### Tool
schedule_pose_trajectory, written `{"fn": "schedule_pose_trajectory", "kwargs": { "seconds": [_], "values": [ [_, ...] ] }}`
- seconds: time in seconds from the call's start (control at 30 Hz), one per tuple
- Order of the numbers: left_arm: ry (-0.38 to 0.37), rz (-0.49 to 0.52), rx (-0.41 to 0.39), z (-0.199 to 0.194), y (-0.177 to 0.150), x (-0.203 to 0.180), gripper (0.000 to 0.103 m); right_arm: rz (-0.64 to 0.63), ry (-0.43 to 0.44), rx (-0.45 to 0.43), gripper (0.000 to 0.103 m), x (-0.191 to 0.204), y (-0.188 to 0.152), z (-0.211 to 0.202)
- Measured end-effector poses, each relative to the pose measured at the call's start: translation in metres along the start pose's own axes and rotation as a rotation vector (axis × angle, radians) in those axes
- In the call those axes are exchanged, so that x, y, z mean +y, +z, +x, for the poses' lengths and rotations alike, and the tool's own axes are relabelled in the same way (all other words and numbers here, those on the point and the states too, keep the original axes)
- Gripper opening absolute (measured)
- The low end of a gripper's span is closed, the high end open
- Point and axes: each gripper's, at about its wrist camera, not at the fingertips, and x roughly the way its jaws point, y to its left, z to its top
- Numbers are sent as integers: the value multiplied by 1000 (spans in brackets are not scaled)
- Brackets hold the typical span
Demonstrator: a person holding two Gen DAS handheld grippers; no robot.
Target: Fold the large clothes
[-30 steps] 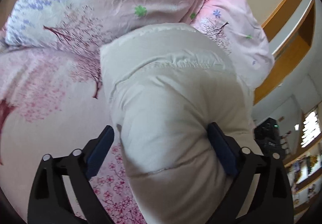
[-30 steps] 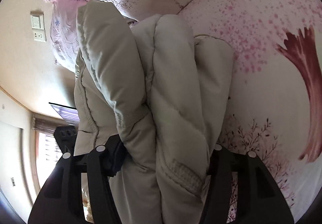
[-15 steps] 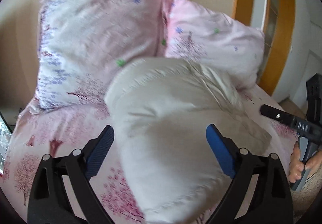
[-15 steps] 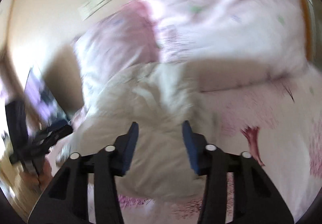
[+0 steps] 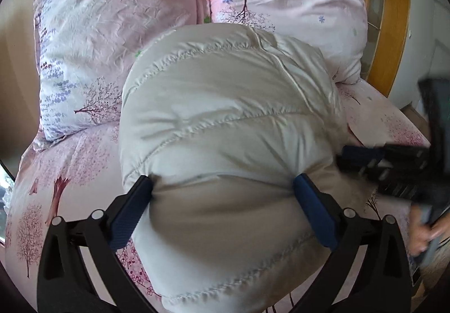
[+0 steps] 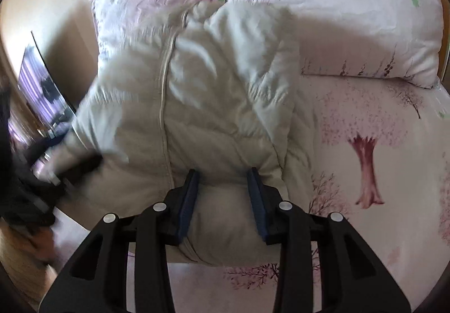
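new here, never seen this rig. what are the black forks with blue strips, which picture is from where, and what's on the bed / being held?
No robot arm here. A person holds one hand-operated gripper in each hand, and each carries a fisheye camera looking forward along its two black fingers with blue pads. So one picture looks out from the left gripper, the other from the right gripper.

The surface is a bed with a pink sheet printed with trees, and two pillows at its head. On it lies a folded cream puffer jacket.

Both sets of jaws squeeze the jacket's bulk. The left jaws stand wide around a thick part, the right ones narrower.

The dark blurred shape at the right edge of the left view is the other gripper.
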Motion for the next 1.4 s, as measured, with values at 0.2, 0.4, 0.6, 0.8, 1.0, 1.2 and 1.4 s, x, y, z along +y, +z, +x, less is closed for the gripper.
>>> {"fn": "schedule_pose_trajectory", "kwargs": {
  "seconds": [0.2, 0.4, 0.6, 0.8, 1.0, 1.2, 1.4],
  "values": [
    [-10, -8, 6, 0, 2, 4, 100, 91, 45, -120, 42, -7, 76, -4],
    [-6, -7, -1, 0, 2, 3, 100, 45, -29, -8, 43, 0, 101, 41],
    [8, 22, -21, 1, 6, -4, 101, 46, -103, 111, 44, -12, 89, 70],
    [25, 40, -43, -3, 11, -9, 101, 141, -61, 145, 45, -32, 79, 77],
    [104, 27, -103, -40, -2, 4, 101, 117, 1, -34, 45, -21, 44, 0],
    [119, 7, -91, -44, -13, 10, 101, 28, -12, -61, 45, 0, -14, -30],
    [46, -54, -45, -27, -18, 9, 101, 59, -69, 17, 52, -10, -29, 6]
  ]
}}
